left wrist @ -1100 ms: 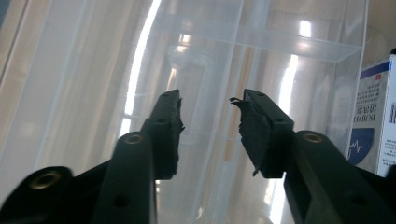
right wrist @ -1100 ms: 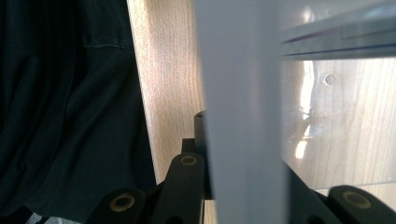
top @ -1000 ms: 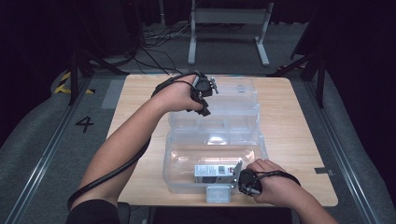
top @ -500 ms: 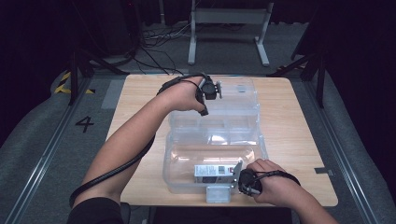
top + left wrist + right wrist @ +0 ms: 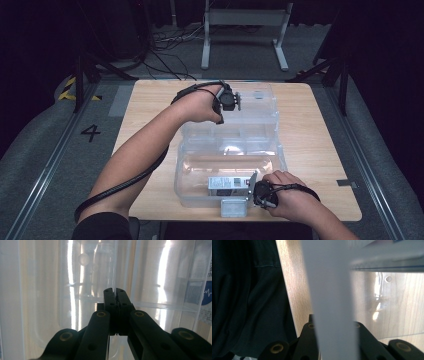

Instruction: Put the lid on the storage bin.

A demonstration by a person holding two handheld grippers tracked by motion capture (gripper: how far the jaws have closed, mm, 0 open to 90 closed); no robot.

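Note:
A clear plastic box (image 5: 186,176) stands open on the wooden table (image 5: 320,145), its clear lid (image 5: 257,102) folded back at the far side. My left gripper (image 5: 234,100) is at the lid's left part. In the left gripper view the jaws (image 5: 115,293) are shut, with a thin clear wall of the lid (image 5: 116,267) running in between them. My right gripper (image 5: 253,188) is at the box's front rim. In the right gripper view a translucent white strip of the box (image 5: 332,297) stands between the fingers (image 5: 310,326), and the jaws are shut on it.
A labelled packet (image 5: 227,184) lies inside the box near the front wall. A pale latch flap (image 5: 234,206) hangs at the front edge of the table. A metal stand (image 5: 245,20) and cables lie on the floor beyond.
My left gripper has shifted a little to the right along the lid. The right gripper stays at the front rim.

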